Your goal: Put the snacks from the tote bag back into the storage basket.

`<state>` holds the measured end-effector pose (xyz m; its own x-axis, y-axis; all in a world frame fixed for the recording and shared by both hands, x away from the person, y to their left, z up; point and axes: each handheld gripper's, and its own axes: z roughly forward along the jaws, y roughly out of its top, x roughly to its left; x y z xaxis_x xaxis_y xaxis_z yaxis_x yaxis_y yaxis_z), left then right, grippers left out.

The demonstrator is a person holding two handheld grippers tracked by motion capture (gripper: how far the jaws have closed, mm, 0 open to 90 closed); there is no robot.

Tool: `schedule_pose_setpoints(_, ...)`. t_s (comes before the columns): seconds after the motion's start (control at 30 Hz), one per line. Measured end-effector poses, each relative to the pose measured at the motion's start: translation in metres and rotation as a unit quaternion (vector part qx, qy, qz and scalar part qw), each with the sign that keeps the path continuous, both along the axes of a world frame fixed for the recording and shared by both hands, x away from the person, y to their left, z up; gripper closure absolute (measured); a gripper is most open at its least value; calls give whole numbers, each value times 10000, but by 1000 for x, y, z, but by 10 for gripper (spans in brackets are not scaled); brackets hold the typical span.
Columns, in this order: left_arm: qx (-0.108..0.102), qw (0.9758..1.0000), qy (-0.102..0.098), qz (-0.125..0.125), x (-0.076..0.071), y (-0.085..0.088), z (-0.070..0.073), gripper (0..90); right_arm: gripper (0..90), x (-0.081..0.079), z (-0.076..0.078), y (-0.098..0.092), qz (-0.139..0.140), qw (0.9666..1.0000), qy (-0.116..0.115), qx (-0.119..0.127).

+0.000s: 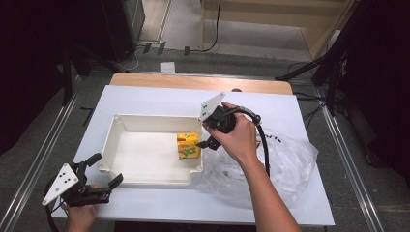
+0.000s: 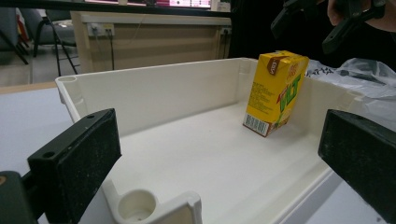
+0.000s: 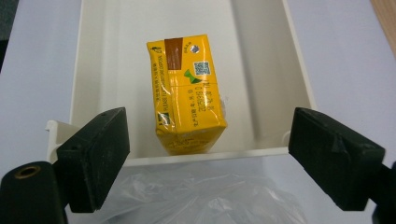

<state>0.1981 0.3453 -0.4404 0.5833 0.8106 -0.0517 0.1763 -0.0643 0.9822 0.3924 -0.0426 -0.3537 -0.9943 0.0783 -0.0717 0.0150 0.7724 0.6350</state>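
Juice carton, yellow with green lettering, is seen standing inside the white tray, close to its right wall and tilted slightly against it in the left gripper view. The tray is set on the white desk, with a crumpled clear plastic bag lying just beside its right edge. The right claw is held above the tray's right rim, near the carton, with its 2 jaws spread wide and nothing gripped between them. The left claw is held at the tray's near left corner, its jaws likewise released and apart.
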Motion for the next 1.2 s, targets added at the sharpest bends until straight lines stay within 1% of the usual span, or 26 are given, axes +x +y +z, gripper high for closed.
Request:
schedule_pose_setpoints(0.1,-1,10000,2,4,0,0,0,0,131,-1,-2,-5,-63,9999,-7,82)
schedule_pose_setpoints(0.2,9,10000,-4,4,0,0,0,0,131,-2,-3,-10,-162,9998,-86,111)
schedule_pose_setpoints(0.3,-1,10000,-2,7,0,0,0,0,131,-1,-4,-15,-188,9997,-71,170)
schedule_pose_setpoints(0.37,-22,10000,3,16,0,0,0,0,132,-2,-5,-19,-263,9994,-90,189)
schedule_pose_setpoints(0.5,-21,10000,3,16,0,0,0,0,133,-2,-6,-32,-444,9985,-71,302)
schedule_pose_setpoints(0.53,-21,10000,3,16,0,0,0,0,133,-2,-6,-32,-444,9985,-71,302)
schedule_pose_setpoints(0.57,-18,10000,4,16,0,0,0,0,134,-3,-7,-39,-544,9979,-35,352)
schedule_pose_setpoints(0.6,-18,10000,4,16,0,0,0,0,134,-3,-7,-39,-544,9979,-35,352)
schedule_pose_setpoints(0.63,-19,10000,3,17,0,0,0,0,135,-3,-9,-45,-570,9976,-13,397)
schedule_pose_setpoints(0.8,7,10000,4,6,0,0,0,0,136,-5,-13,-57,-734,9964,40,431)
schedule_pose_setpoints(0.83,7,10000,4,6,0,0,0,0,136,-5,-13,-57,-734,9964,40,431)
schedule_pose_setpoints(0.87,18,10000,7,10,0,0,0,0,136,-5,-15,-62,-756,9959,23,502)
schedule_pose_setpoints(0.93,19,10000,8,10,0,0,0,0,136,-6,-15,-64,-794,9955,33,519)
schedule_pose_setpoints(1.03,27,10000,12,13,0,0,0,0,136,-8,-17,-73,-871,9943,21,609)
schedule_pose_setpoints(1.2,18,10000,9,14,0,0,0,0,136,-11,-18,-79,-921,9937,0,637)
